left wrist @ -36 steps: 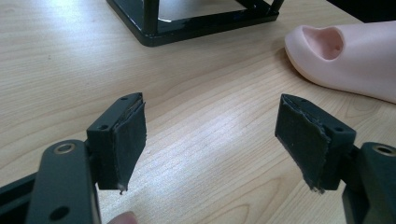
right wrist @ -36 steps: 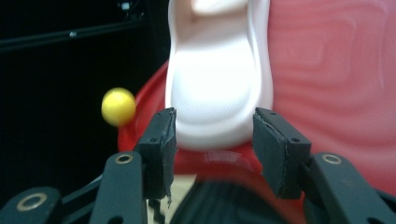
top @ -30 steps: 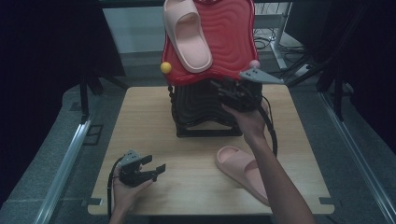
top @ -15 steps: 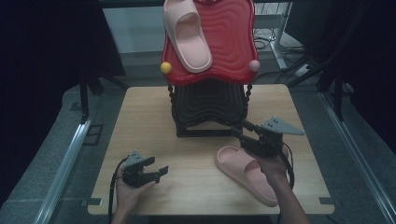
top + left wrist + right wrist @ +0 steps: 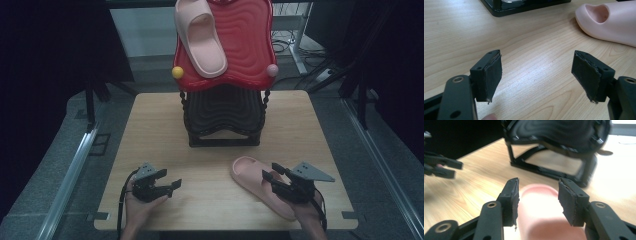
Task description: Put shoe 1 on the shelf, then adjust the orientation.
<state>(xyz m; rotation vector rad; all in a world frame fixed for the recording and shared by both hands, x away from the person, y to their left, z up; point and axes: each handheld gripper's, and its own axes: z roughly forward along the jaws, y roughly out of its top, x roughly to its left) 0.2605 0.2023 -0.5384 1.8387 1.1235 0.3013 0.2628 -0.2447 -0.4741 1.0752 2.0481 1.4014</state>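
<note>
1. No brand, label or writing can be read on anything here.
2. The left gripper (image 5: 167, 184) sits near the table's front left corner, held in a hand (image 5: 140, 207). Its jaws are spread wide with only bare wood between them.
3. The right gripper (image 5: 272, 176) hangs low near the front right corner, right over the slipper (image 5: 250, 175). Its jaws have just been closing. In the right gripper view the slipper's (image 5: 541, 212) rounded end lies between the pads (image 5: 567, 201), which stand just beside it; whether they touch it I cannot tell.
4. That pink slipper lies flat on the table (image 5: 155, 130), right of centre toward the front edge, running slantwise toward the front right corner.
5. Behind it, at the middle of the table, stands a black rack (image 5: 224, 122) with wavy shelves. It is well apart from both grippers.
6. On the rack rests a red wavy top shelf (image 5: 250, 50), tilted, with a second pink slipper (image 5: 200, 37) lying on its left side.
7. The table is pale wood. The room around it is dark, with grey floor and metal rails at both sides.
</note>
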